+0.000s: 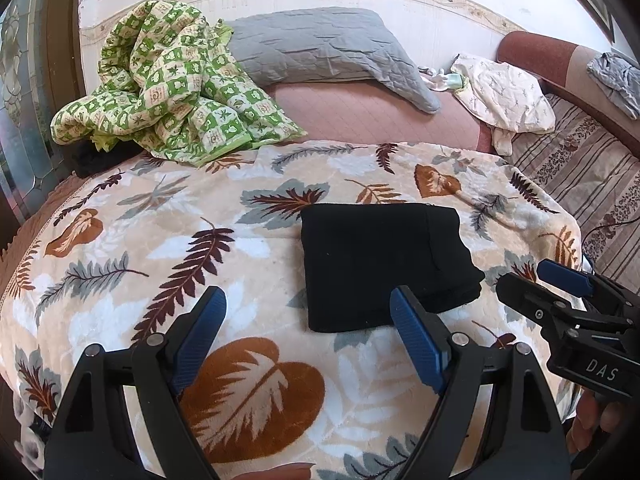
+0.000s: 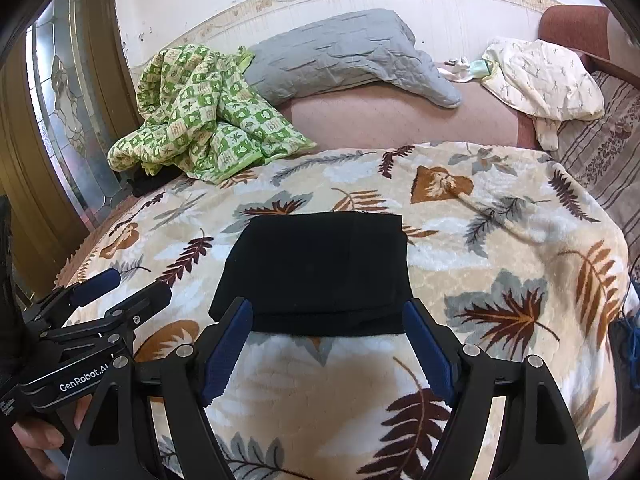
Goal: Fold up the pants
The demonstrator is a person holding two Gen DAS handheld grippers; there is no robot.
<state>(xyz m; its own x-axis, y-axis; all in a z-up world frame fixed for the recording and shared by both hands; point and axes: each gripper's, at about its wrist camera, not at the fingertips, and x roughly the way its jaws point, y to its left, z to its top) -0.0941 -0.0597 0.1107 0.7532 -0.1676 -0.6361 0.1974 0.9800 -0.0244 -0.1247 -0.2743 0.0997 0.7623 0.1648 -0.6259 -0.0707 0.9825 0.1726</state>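
Note:
The black pants (image 1: 380, 264) (image 2: 320, 264) lie folded into a compact rectangle on a leaf-patterned blanket (image 1: 160, 240) (image 2: 500, 260). My left gripper (image 1: 308, 296) (image 2: 142, 280) is open, hovering just before the bundle's near left corner, with nothing between its blue pads. To its right, my right gripper (image 2: 328, 306) (image 1: 520, 274) is also open. Its jaws stand wide on either side of the bundle's near edge, and the pads do not press the cloth. A hand shows behind each gripper at the frame edges.
A crumpled green checked quilt (image 1: 160, 88) and a grey pillow (image 1: 328, 48) lie at the back of the bed against the wall. A cream cloth (image 1: 504, 92) sits at the back right, by a striped cover (image 1: 580, 176). A glazed wooden door (image 2: 60, 120) stands at left.

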